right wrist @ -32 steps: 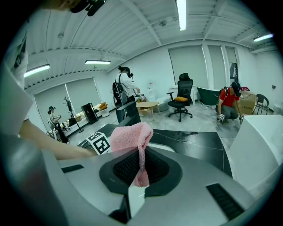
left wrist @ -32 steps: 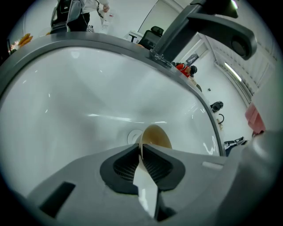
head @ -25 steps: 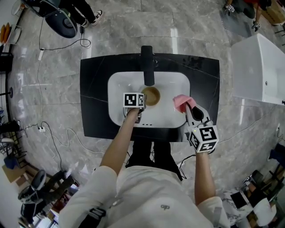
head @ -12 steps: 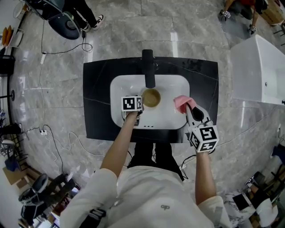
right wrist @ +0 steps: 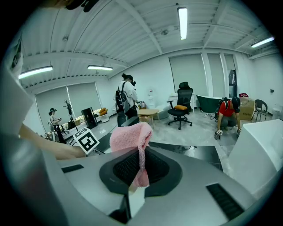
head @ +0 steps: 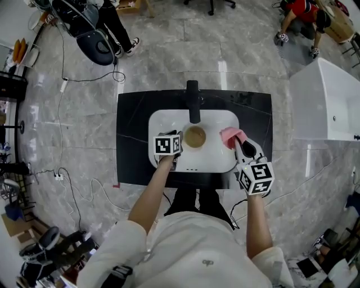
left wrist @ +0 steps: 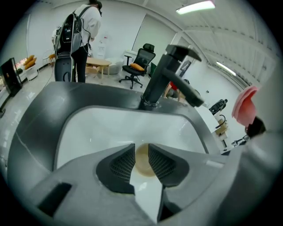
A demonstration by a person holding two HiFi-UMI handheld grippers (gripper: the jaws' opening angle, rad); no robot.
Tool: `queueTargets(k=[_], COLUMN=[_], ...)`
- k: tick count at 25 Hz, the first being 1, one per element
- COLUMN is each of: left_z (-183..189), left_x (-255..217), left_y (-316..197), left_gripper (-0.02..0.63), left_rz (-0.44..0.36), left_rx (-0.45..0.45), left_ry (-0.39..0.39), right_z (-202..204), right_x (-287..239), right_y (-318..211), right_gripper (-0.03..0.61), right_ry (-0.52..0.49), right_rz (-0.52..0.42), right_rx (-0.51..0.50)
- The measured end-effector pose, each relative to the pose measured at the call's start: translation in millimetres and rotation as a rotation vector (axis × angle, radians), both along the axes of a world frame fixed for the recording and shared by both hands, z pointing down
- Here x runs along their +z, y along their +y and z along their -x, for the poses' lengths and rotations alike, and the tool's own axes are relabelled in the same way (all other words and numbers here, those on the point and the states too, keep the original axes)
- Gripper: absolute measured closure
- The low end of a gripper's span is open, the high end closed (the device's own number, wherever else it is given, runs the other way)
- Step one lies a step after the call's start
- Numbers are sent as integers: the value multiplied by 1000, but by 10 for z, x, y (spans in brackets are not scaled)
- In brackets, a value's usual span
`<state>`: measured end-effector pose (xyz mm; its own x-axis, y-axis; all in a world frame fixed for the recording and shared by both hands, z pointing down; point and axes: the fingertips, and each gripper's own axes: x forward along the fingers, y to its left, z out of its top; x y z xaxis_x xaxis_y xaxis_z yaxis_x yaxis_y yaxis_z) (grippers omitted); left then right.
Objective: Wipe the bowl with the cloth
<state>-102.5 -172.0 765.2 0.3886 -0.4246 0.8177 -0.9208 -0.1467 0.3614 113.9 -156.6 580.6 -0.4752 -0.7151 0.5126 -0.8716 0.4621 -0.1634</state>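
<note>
A tan bowl lies in the white basin below the black faucet. My left gripper hovers just left of it and above it. In the left gripper view the bowl shows through the narrow gap of the left gripper, down in the basin. The jaws have just been closing, with nothing between them and the pads touching nothing. My right gripper is shut on a pink cloth over the basin's right edge. The cloth bunches above the right gripper.
A black counter surrounds the basin. On the floor at the right stands a white tub. One person crouches at the far upper right and another stands at the upper left. Cables trail over the floor at the left.
My left gripper has lifted and drawn a little away from the bowl, which stays in the basin. My right gripper, still holding the cloth, has risen slightly.
</note>
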Motion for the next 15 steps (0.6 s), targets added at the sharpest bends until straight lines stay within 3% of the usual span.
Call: queueTargets(k=[15], left_z=[174], left_x=[-1618], left_y=[-357], left_gripper=[591], left_rz=[-308], left_rx=[-4], left_ry=[7], right_z=[252], right_x=[-969], right_y=[-206], right_gripper=[563], right_ry=[-24], right_rz=[-193], right_rx=[-25])
